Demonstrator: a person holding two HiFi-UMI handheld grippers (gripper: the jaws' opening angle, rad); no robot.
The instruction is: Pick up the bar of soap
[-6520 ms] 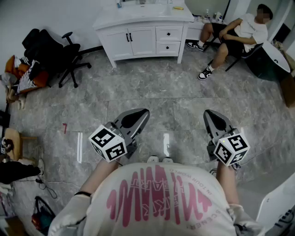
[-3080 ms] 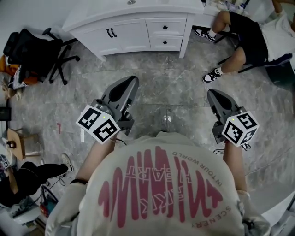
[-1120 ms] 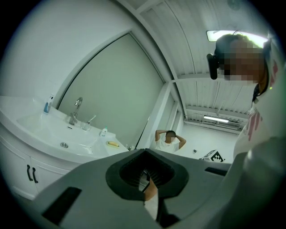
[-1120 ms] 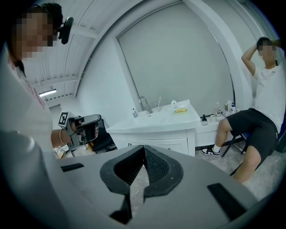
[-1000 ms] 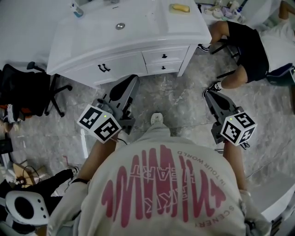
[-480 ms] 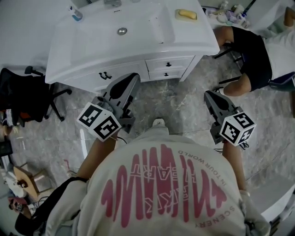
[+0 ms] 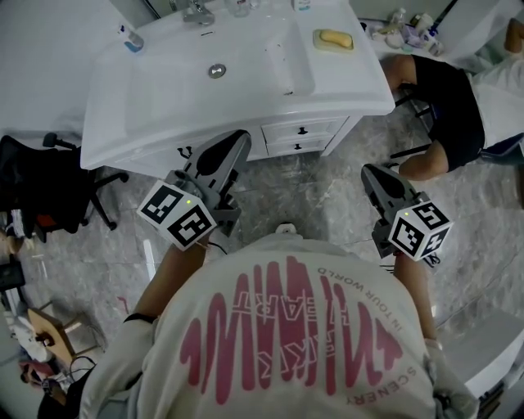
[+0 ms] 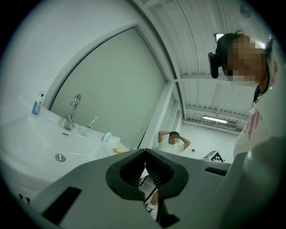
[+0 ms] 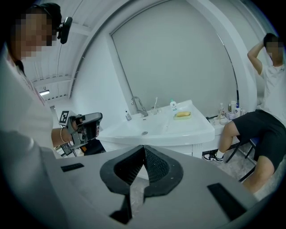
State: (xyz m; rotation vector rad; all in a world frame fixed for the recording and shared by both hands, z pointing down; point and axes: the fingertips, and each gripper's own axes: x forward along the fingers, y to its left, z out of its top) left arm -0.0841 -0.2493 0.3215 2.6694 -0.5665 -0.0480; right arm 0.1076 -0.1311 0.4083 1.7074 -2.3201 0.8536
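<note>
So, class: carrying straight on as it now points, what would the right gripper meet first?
Probably the white vanity's drawer front; the right gripper tilts downward, so possibly the floor first.

A white vanity counter (image 7: 360, 86) stands on a grey marbled tile floor (image 7: 319, 192). Its sunken basin (image 7: 164, 82) has a round drain (image 7: 217, 71), with a chrome tap (image 7: 196, 11) at the back edge. On the back right corner lies a pale dish (image 7: 333, 47) holding a yellow bar of soap (image 7: 335, 38). A small white and blue tube (image 7: 129, 37) stands at the back left. A black office chair (image 7: 41, 184) stands on the floor left of the vanity.
</note>
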